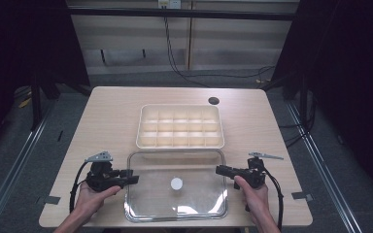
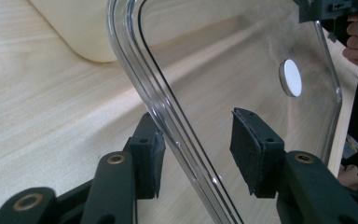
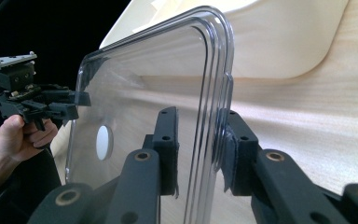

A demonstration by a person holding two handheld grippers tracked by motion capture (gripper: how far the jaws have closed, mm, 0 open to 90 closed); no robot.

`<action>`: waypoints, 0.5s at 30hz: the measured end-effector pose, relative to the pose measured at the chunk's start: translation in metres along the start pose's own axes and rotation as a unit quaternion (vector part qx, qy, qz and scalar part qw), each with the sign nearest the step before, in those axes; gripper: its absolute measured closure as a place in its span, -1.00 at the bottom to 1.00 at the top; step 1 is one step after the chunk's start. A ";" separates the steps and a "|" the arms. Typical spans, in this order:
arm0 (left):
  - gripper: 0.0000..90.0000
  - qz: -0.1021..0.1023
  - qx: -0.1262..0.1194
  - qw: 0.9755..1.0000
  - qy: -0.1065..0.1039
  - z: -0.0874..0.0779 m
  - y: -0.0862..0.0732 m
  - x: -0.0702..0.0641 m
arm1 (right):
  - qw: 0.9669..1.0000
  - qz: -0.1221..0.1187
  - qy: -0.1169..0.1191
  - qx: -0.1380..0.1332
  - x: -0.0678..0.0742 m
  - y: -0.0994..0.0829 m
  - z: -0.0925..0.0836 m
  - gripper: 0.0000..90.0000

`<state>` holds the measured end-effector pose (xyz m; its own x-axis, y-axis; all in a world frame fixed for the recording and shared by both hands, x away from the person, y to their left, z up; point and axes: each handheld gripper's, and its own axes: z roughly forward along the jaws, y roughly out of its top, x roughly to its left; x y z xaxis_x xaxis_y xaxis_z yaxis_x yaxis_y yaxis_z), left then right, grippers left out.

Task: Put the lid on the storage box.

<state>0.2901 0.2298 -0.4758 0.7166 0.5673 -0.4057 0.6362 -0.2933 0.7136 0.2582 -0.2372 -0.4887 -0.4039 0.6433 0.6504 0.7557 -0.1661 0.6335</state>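
A clear, rounded-rectangular plastic lid (image 1: 176, 184) with a raised double-ridged rim lies near the front edge of the pale wood-grain desk (image 1: 111, 116), between the two grippers. A small white round disc (image 1: 177, 183) sits at its middle, seen through the glossy, see-through panel. Just behind the lid, toward the middle of the desk, stands a cream-coloured rectangular plastic tray (image 1: 142, 127) with rounded corners, divided into a grid of small square compartments; the lid's far edge lies just beside the tray's near wall. A small dark round hole (image 1: 213, 101) marks the desk near its far right corner.

The left gripper (image 2: 198, 149), matt black with flat rubbery pads and brass-coloured pivots, reaches in at the lid's left edge. Its jaws are part open and straddle the rim: one pad (image 2: 150, 154) lies right against the outer ridge, while the other pad (image 2: 251, 144) stands clear of the panel, so the lid is not clamped on this side.

The right gripper (image 3: 200, 151) is at the lid's right edge. Its two black pads (image 3: 167, 149) sit close on either side of the ridged rim, pressing it between them. In the right gripper view the lid appears as a curved transparent sheet with the tray's smooth cream wall behind it.
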 end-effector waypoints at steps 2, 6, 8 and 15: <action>0.24 0.001 -0.001 1.000 0.000 -0.001 0.001 0.000 | 1.000 -0.002 -0.001 -0.001 0.000 0.000 0.000 0.57; 0.29 0.005 -0.005 1.000 -0.001 -0.004 0.004 -0.001 | 1.000 -0.003 0.001 -0.005 0.001 0.002 -0.001 0.57; 0.33 0.008 -0.011 1.000 -0.002 -0.006 0.006 0.000 | 1.000 -0.009 -0.001 -0.010 0.004 0.005 -0.002 0.57; 0.40 0.012 -0.024 1.000 -0.006 -0.013 0.010 -0.002 | 1.000 -0.022 0.000 -0.015 0.009 0.009 -0.004 0.57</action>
<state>0.2911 0.2361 -0.4607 0.7350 0.5508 -0.3954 0.6050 -0.2694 0.7493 0.2597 -0.2361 -0.4755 -0.4358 0.6508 0.6218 0.7221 -0.1596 0.6731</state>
